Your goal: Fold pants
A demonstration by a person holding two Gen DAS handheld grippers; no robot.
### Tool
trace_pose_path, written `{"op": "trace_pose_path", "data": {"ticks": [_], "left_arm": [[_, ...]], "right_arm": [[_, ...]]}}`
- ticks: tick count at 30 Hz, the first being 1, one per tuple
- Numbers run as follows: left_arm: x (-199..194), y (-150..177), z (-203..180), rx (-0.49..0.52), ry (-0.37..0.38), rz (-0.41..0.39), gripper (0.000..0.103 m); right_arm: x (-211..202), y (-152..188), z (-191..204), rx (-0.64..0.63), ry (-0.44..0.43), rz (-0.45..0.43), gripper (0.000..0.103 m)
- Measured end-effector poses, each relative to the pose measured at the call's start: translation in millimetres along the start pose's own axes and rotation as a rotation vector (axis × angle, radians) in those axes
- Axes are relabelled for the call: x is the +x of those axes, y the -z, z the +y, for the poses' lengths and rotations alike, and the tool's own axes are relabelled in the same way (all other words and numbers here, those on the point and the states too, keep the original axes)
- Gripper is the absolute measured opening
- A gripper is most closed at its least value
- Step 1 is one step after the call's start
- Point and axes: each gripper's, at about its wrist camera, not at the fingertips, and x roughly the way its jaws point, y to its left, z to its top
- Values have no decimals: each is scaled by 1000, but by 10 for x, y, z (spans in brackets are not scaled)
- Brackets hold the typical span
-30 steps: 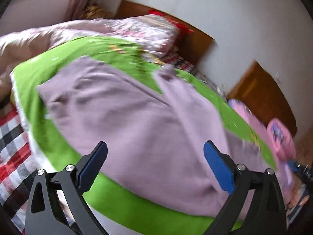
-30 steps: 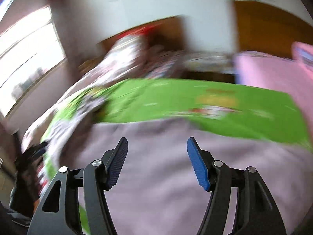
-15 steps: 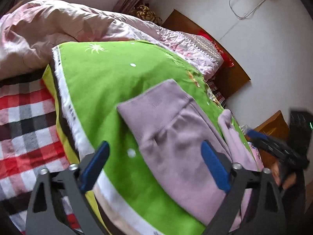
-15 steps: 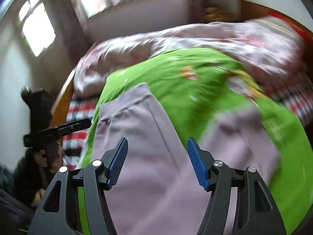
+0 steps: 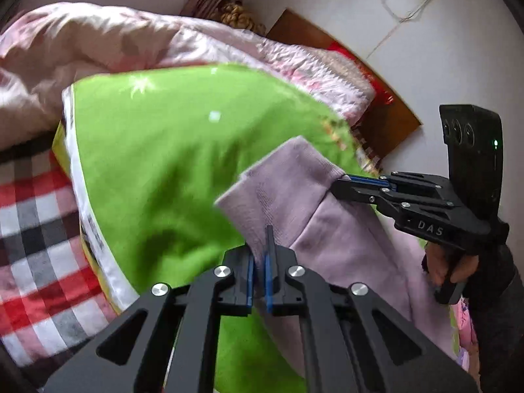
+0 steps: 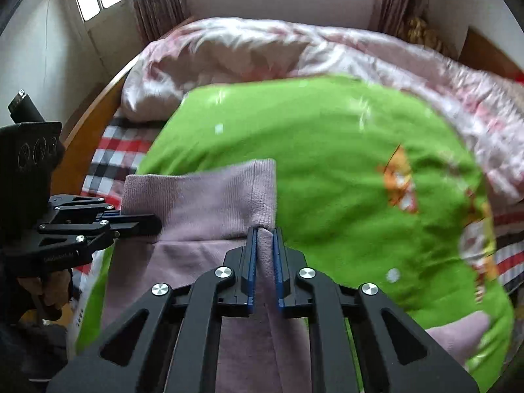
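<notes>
Mauve knit pants [image 5: 330,239] lie on a green blanket [image 5: 170,163], waistband [image 5: 281,183] toward the far side. My left gripper [image 5: 260,249] is shut on the near corner of the waistband. My right gripper [image 6: 264,245] is shut on the other corner of the waistband [image 6: 209,193]. Each gripper shows in the other's view: the right gripper [image 5: 347,181] pinching cloth at the right, the left gripper [image 6: 144,222] pinching cloth at the left. The pants' legs [image 6: 249,344] run back under the grippers, and a leg end [image 6: 458,337] shows at the lower right.
A pink quilt [image 6: 278,52] is bunched along the far side of the bed. A red, white and grey checked sheet [image 5: 36,229] lies beside the blanket. A wooden headboard [image 5: 376,98] and white wall stand behind. Windows and curtains [image 6: 157,3] are at the back.
Both grippers were open above the pants; now each has closed on a corner of the waistband. The views swung toward the waistband end.
</notes>
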Motion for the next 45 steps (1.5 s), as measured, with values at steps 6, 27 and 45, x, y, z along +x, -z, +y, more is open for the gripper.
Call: {"op": "trace_pose_path", "data": {"ticks": [6, 27, 45], "left_arm": [[141, -71, 76, -12, -74, 19, 6], [74, 660, -943, 236, 110, 209, 101], [-760, 472, 143, -89, 35, 10, 101]], "right_arm": [[283, -121, -44, 36, 58, 45, 13], [-1115, 2353, -1637, 1009, -129, -201, 64], [-628, -213, 973, 258, -171, -55, 36]]}}
